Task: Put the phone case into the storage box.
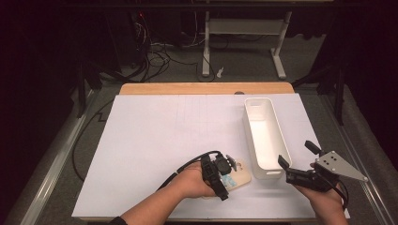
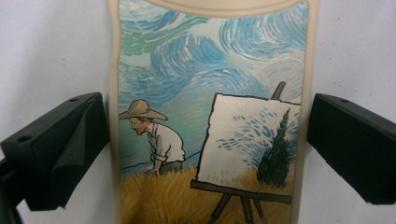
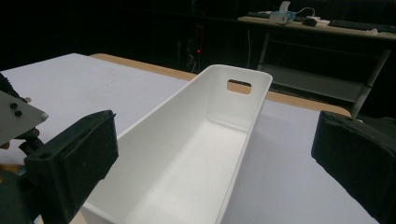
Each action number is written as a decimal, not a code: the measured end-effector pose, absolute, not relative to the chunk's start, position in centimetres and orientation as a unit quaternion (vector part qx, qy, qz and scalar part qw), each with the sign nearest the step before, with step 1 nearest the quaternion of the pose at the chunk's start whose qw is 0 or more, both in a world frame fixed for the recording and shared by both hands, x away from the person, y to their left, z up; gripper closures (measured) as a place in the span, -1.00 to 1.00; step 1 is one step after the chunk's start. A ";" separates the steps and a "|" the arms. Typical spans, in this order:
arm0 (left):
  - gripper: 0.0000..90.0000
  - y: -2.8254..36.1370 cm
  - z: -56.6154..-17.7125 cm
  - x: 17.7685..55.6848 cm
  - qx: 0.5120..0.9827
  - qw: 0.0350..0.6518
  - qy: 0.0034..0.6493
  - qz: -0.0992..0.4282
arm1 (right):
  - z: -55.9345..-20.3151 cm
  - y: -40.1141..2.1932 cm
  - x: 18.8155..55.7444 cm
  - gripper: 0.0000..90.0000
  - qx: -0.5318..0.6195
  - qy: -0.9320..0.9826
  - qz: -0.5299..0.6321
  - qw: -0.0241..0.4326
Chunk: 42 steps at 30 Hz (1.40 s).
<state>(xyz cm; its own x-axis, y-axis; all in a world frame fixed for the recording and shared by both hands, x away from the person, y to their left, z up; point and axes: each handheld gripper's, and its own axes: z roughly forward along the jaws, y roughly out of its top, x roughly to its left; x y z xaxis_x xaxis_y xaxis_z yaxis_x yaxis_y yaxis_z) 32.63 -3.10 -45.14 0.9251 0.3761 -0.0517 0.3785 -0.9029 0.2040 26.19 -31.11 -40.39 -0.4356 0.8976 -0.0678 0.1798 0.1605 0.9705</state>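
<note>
A phone case [image 1: 240, 174] with a painted picture of a man in a straw hat and an easel lies flat on the white sheet near the table's front edge. In the left gripper view the phone case [image 2: 210, 93] sits between the two black jaws, which stand just outside its beige long edges. My left gripper [image 1: 226, 178] is open over it, and the left gripper [image 2: 208, 140] aims straight down. My right gripper [image 1: 296, 153] is open and holds nothing at the near end of a white bin [image 1: 265, 138]. The right gripper [image 3: 215, 154] looks along the empty bin [image 3: 196, 154].
The white sheet [image 1: 164, 140] covers most of the wooden table. The long bin stands lengthwise at the right, with a handle slot [image 3: 239, 86] in its far wall. Cables and desk legs [image 1: 205, 42] lie on the floor beyond the table's far edge.
</note>
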 end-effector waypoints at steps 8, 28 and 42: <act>-0.86 -2.9 -45.0 32.8 0.976 0.108 0.189 -0.005 | -40.4 -31.1 26.2 -0.98 0.399 0.675 0.510 0.353; -0.75 -2.4 -44.7 32.8 0.975 0.127 0.182 -0.008 | -40.4 -31.2 26.2 -0.98 0.400 0.674 0.511 0.353; -0.75 -0.1 -44.1 33.0 0.964 0.174 0.198 -0.028 | -40.4 -31.1 26.1 -0.98 0.399 0.675 0.511 0.353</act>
<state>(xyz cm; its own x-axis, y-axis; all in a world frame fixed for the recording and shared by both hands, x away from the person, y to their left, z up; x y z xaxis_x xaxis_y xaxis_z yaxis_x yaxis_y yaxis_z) 32.97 -0.06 -44.07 0.9198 0.3729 -0.1225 0.3922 -0.8607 0.3246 26.13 -31.11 -40.39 -0.4329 0.8989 -0.0683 0.1788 0.1599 0.9708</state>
